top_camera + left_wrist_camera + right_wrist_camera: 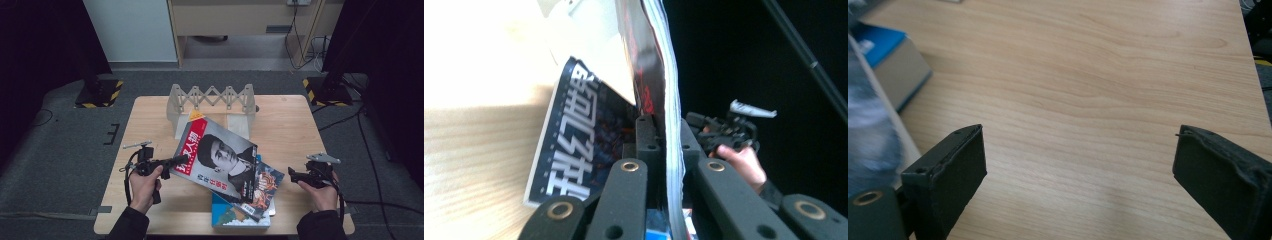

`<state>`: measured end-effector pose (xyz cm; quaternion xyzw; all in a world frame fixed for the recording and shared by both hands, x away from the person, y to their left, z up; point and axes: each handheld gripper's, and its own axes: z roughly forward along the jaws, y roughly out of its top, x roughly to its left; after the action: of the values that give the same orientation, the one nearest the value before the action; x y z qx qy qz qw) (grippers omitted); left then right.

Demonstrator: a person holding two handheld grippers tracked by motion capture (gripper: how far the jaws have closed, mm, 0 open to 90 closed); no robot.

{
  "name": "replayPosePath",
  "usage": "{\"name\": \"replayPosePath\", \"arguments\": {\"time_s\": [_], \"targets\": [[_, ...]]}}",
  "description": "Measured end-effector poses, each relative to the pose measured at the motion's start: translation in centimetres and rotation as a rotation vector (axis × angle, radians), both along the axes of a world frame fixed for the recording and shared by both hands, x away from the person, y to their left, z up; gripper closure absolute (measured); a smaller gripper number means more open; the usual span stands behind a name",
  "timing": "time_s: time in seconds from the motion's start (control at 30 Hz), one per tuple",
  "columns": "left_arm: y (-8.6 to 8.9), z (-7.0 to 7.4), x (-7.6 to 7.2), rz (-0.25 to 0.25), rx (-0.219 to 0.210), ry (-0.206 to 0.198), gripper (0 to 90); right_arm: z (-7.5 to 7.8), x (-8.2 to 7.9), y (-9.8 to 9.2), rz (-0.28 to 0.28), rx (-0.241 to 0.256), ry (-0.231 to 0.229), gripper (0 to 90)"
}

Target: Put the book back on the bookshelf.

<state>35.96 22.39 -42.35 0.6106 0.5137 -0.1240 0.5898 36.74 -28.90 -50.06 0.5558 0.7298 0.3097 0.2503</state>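
**Left Gripper Clamping Magazine Edge; Right Gripper Idle**

The left gripper (pixel 181 161) pinches the left edge of the portrait magazine (pixel 220 155). In the left gripper view, both jaws press flat against the 2 faces of that magazine's page block (pixel 672 150), with the pages running edge-on between them. The magazine is tilted: its clamped edge is raised off the wooden table (pixel 150 125), and its far side rests on the stack beneath.

The stack comprises 2 further items. A dark illustrated magazine (pixel 265 187) lies directly under the portrait magazine, and a blue book (pixel 235 217) sits at the bottom, near the front edge of the table. In the left gripper view, the dark magazine's cover (pixel 574 150) lies flat on the table below the lifted one.

The right gripper (pixel 292 176) is positioned to the right of the stack, apart from it. In the right gripper view, its jaws are spread wide over bare table (pixel 1088 100), holding nothing.

An accordion-style white rack (pixel 212 97) stands at the back of the table.
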Motion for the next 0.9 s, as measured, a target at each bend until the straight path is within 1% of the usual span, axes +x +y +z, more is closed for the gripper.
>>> {"name": "replayPosePath", "arguments": {"time_s": [0.07,0.1,0.13,0.17,0.23,0.27,0.33,0.43,0.47,0.5,0.6,0.63,0.67,0.7,0.73,0.8,0.83,0.9], "targets": [[0.3,0.4,0.1,0.006,-0.021,-0.007,85.7,-0.3,0.1,-0.2,-0.001,-0.013,0.013,7.1],[0.4,0.6,0.2,0.007,-0.035,-0.010,85.8,-0.6,0.2,-0.4,-0.003,-0.017,0.028,6.9],[0.5,0.9,0.3,0.009,-0.053,-0.010,85.8,-0.6,0.2,-0.4,-0.003,-0.017,0.028,6.9],[0.6,1.1,0.3,0.010,-0.057,-0.017,85.7,-0.7,0.3,-0.5,-0.005,-0.019,0.036,6.7],[0.7,1.6,0.4,0.021,-0.057,-0.022,85.6,-1.0,0.4,-0.9,-0.015,-0.014,0.053,6.6],[0.9,2.0,0.5,0.035,-0.062,-0.031,85.6,-1.2,0.5,-1.0,-0.016,-0.019,0.055,6.6],[1.1,2.1,0.6,0.041,-0.070,-0.036,85.4,-1.3,0.6,-1.1,-0.018,-0.022,0.061,6.6],[1.7,3.1,1.0,0.071,-0.081,-0.062,85.3,-1.8,0.9,-1.4,-0.016,-0.035,0.083,6.2],[1.7,3.1,1.0,0.071,-0.081,-0.062,85.3,-1.8,0.9,-1.4,-0.016,-0.035,0.083,6.2],[2.1,3.6,1.1,0.091,-0.094,-0.072,85.3,-2.1,1.0,-1.6,-0.013,-0.031,0.093,5.9],[2.5,3.9,1.3,0.104,-0.104,-0.083,85.4,-2.3,1.1,-1.6,-0.007,-0.043,0.104,5.4],[2.9,4.3,1.4,0.114,-0.110,-0.090,85.4,-2.5,1.2,-1.5,0.001,-0.050,0.110,5.1],[2.9,4.3,1.4,0.114,-0.110,-0.090,85.4,-2.5,1.2,-1.4,0.006,-0.050,0.116,5.0],[3.2,4.7,1.6,0.126,-0.110,-0.101,85.4,-2.6,1.2,-1.4,0.015,-0.054,0.122,4.9],[3.3,4.9,1.7,0.132,-0.110,-0.106,85.4,-2.7,1.3,-1.3,0.016,-0.060,0.123,4.6],[3.3,5.1,1.8,0.139,-0.112,-0.109,85.4,-2.8,1.3,-1.2,0.020,-0.056,0.129,3.9],[3.5,5.5,2.0,0.146,-0.112,-0.120,85.4,-2.9,1.3,-1.2,0.017,-0.053,0.123,3.9],[3.6,5.8,2.1,0.152,-0.111,-0.132,85.4,-2.9,1.3,-1.2,0.017,-0.052,0.122,3.9]]}}
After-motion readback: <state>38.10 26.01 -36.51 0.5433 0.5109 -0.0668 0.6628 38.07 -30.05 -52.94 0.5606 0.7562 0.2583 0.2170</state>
